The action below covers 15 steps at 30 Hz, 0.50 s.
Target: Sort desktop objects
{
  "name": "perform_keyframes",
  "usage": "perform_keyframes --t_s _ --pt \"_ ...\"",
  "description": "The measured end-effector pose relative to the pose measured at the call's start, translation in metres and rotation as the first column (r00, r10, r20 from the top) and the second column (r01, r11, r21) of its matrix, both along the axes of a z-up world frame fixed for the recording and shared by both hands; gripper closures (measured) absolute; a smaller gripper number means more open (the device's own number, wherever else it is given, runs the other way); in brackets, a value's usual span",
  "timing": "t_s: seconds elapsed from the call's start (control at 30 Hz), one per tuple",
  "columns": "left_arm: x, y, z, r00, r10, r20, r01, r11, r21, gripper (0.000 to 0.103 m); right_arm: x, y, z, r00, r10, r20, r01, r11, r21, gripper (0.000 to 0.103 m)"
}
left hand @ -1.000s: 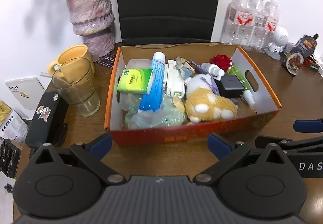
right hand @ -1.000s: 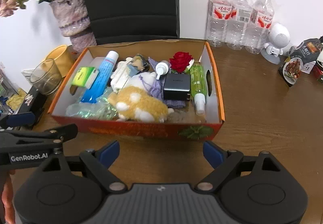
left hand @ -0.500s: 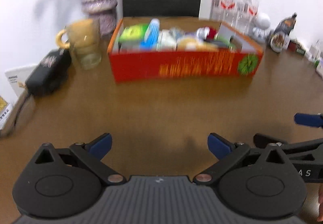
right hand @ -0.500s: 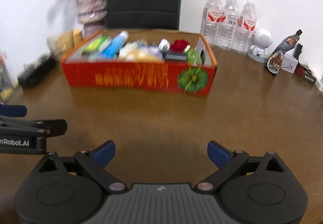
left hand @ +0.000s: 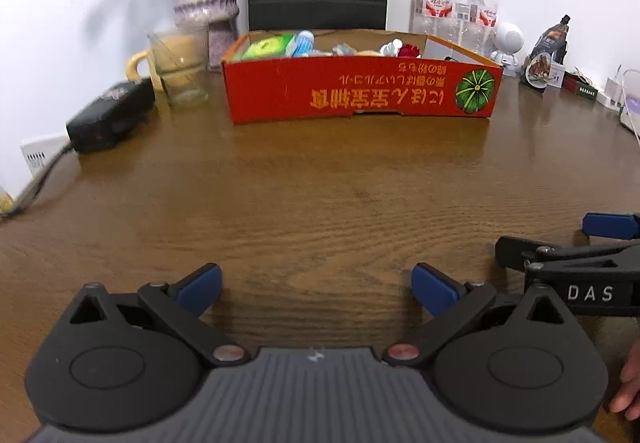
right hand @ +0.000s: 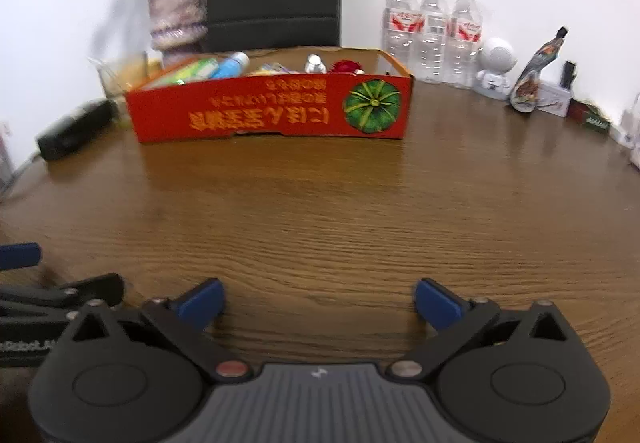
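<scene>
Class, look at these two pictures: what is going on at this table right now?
A person holds a two-finger gripper in each hand, low over a wooden table. The left gripper and the right gripper are both open and hold nothing. Ahead of them an orange cardboard box sits on the table, packed with small items such as a blue tube and a red flower. Nothing lies on the bare wood between grippers and box, so the sorting looks done or paused.

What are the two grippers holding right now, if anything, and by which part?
Nothing is held. The left gripper and the right gripper are both open over bare table, well short of the red box.
</scene>
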<state>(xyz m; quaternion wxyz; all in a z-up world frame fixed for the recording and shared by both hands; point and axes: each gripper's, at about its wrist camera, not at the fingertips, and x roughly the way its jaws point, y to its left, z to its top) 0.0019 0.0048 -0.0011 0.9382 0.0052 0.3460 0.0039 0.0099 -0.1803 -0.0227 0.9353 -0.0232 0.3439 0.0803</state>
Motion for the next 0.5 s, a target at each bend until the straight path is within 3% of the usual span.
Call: perform_keyframes --t_s 0.5 --pt "-0.0010 0.0041 -0.0018 1.000 0.003 0.004 -0.003 1.000 -0.006 0.000 -0.0050 -0.0022 -0.0024 1.000 -0.013 -0.004 0.013 1.000 0.008 0.000"
